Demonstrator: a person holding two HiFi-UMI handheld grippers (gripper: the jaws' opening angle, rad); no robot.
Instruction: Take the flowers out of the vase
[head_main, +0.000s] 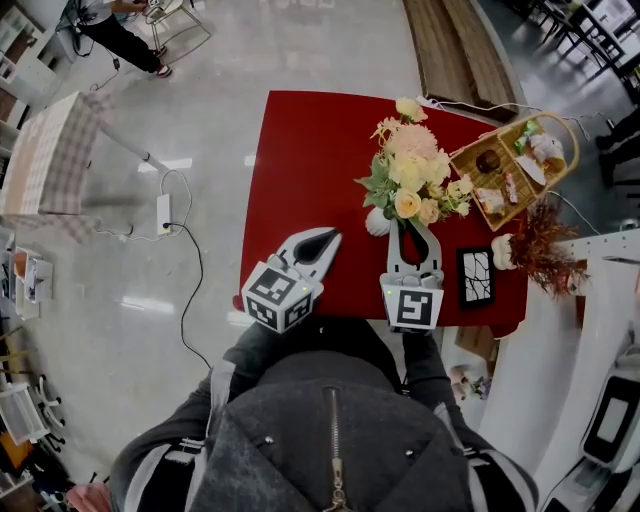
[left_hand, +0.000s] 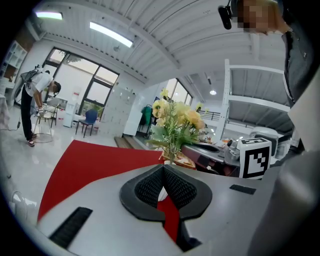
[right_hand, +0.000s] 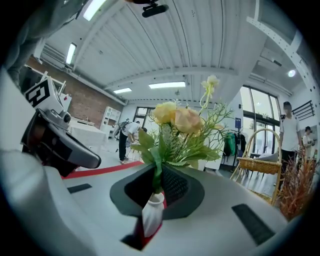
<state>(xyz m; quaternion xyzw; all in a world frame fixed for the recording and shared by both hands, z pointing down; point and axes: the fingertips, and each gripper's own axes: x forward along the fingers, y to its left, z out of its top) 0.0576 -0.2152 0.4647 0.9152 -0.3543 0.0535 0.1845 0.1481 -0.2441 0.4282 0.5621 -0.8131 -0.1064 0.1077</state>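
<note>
A bunch of cream and yellow flowers (head_main: 410, 165) stands in a small white vase (head_main: 378, 222) on the red table (head_main: 300, 160). My right gripper (head_main: 405, 222) reaches in from the near side, shut on the green stems (right_hand: 157, 172) just above the vase's neck (right_hand: 152, 212). The blooms (right_hand: 177, 119) rise over the jaws. In the right gripper view the vase's body shows between the jaws, below the pads. To the left my left gripper (head_main: 328, 238) hovers over the table, apart from the flowers (left_hand: 175, 120). Its jaws (left_hand: 162, 186) are shut with nothing between them.
A wicker basket (head_main: 470, 160) of food sits right of the flowers. A black picture frame (head_main: 475, 277) and a reddish dried plant (head_main: 540, 245) in a white pot stand at the table's right edge. White shelving rises on the far right. A person (head_main: 120, 35) bends over far back.
</note>
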